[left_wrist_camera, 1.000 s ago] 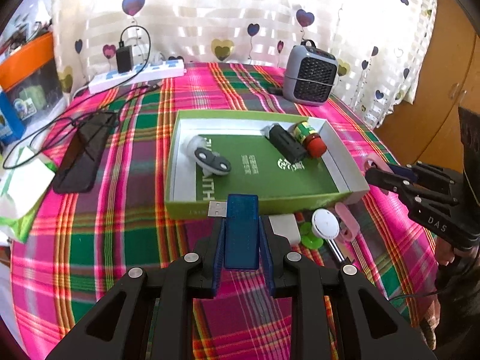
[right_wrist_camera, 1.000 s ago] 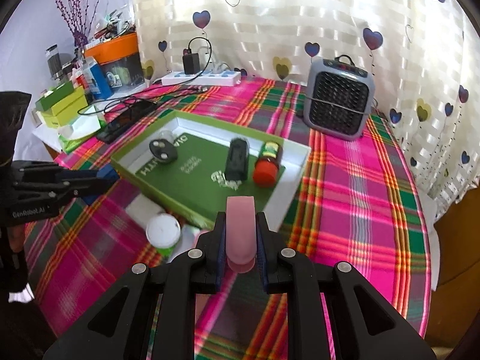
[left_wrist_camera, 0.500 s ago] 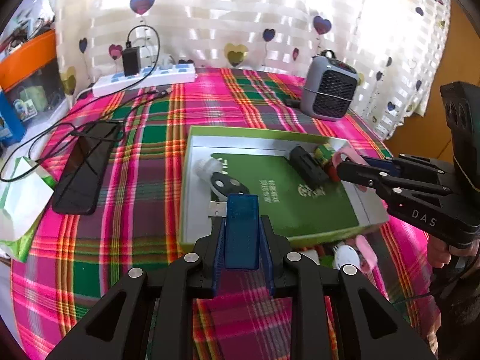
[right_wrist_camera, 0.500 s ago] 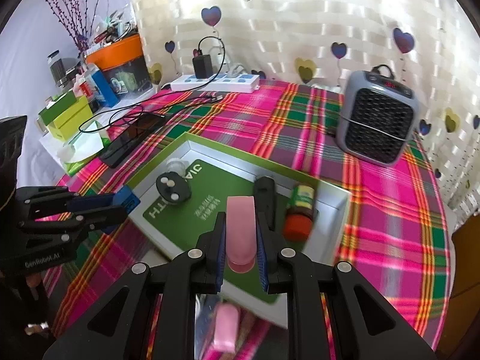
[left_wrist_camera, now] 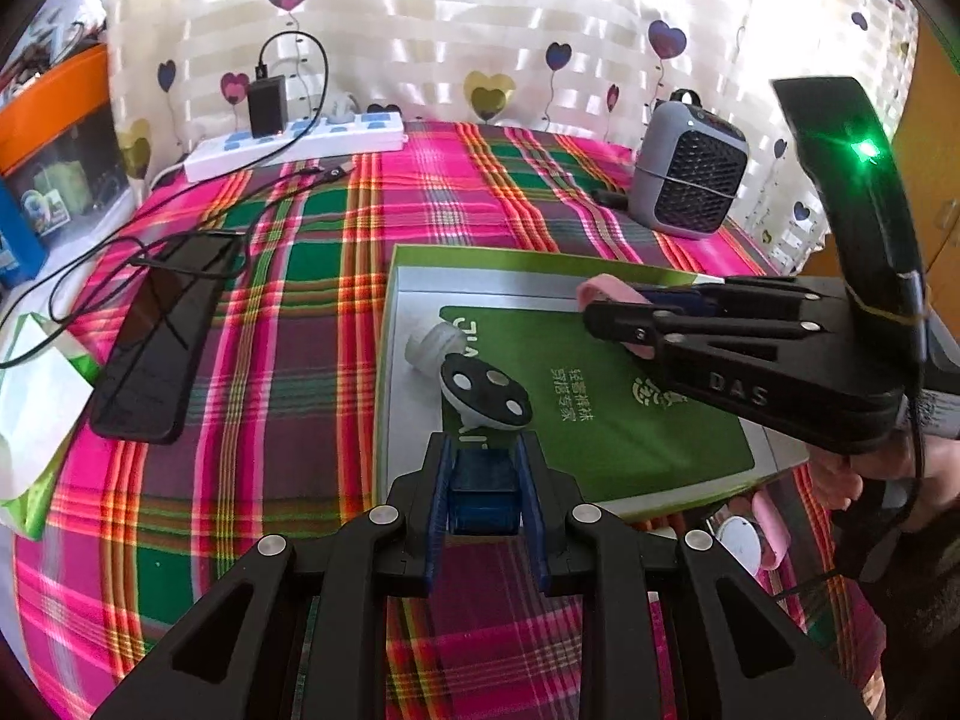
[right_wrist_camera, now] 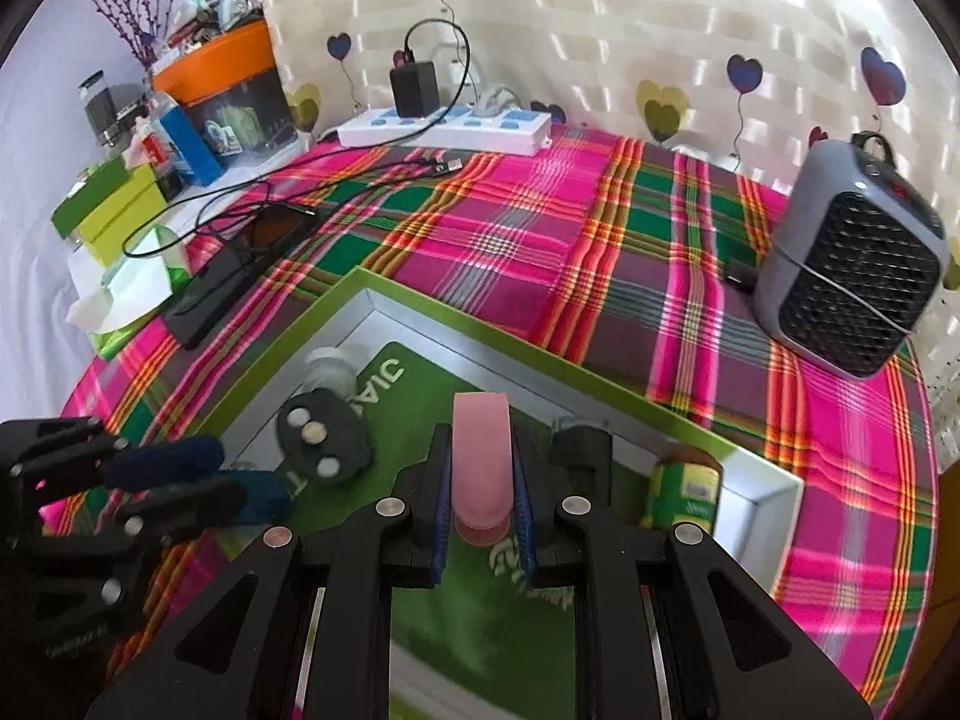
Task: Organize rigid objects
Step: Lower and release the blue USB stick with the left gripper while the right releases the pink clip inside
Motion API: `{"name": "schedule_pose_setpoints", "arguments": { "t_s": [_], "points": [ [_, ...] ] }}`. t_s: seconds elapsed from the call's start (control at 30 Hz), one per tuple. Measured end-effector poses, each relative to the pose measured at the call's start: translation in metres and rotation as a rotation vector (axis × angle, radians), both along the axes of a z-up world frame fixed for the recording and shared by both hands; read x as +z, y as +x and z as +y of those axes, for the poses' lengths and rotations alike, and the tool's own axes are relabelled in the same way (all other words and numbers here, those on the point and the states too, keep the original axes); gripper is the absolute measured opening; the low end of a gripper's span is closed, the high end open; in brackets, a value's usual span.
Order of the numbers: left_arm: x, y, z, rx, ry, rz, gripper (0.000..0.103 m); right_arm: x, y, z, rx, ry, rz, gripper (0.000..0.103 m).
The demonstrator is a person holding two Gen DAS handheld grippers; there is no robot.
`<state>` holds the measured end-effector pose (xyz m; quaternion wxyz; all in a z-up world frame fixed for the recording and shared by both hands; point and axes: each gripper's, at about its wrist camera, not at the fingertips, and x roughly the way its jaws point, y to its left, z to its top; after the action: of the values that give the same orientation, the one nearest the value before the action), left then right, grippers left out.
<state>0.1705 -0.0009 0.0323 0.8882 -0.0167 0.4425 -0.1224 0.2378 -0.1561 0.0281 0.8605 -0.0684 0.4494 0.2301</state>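
Observation:
A green-rimmed box lies on the plaid tablecloth. It holds a black three-dot disc, a clear cap, a black block and a green bottle. My left gripper is shut on a blue USB stick at the box's near left edge. My right gripper is shut on a pink bar and hovers over the box; it also shows in the left wrist view.
A grey heater stands behind the box. A black phone with cables lies left, a power strip at the back. A white disc and a pink piece lie before the box.
Both grippers moved forward over the box. The right gripper with the pink bar swung in above the box's middle; the left gripper lowered to the box's near edge by the black disc.

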Motion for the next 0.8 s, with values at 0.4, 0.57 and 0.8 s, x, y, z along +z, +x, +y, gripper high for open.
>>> {"name": "schedule_pose_setpoints", "arguments": {
  "t_s": [0.4, 0.57, 0.8],
  "points": [
    [-0.01, 0.01, 0.001, 0.009, 0.0, 0.024, 0.021, -0.015, 0.019, 0.008, -0.002, -0.043, 0.024, 0.019],
    [-0.012, 0.012, 0.0, 0.006, 0.0, 0.03, 0.021, -0.018, 0.023, 0.01, 0.002, -0.053, 0.032, 0.019],
    [-0.013, 0.013, 0.001, 0.003, -0.005, 0.032, 0.021, -0.02, 0.025, 0.012, 0.006, -0.063, 0.043, 0.019]
  ]
}}
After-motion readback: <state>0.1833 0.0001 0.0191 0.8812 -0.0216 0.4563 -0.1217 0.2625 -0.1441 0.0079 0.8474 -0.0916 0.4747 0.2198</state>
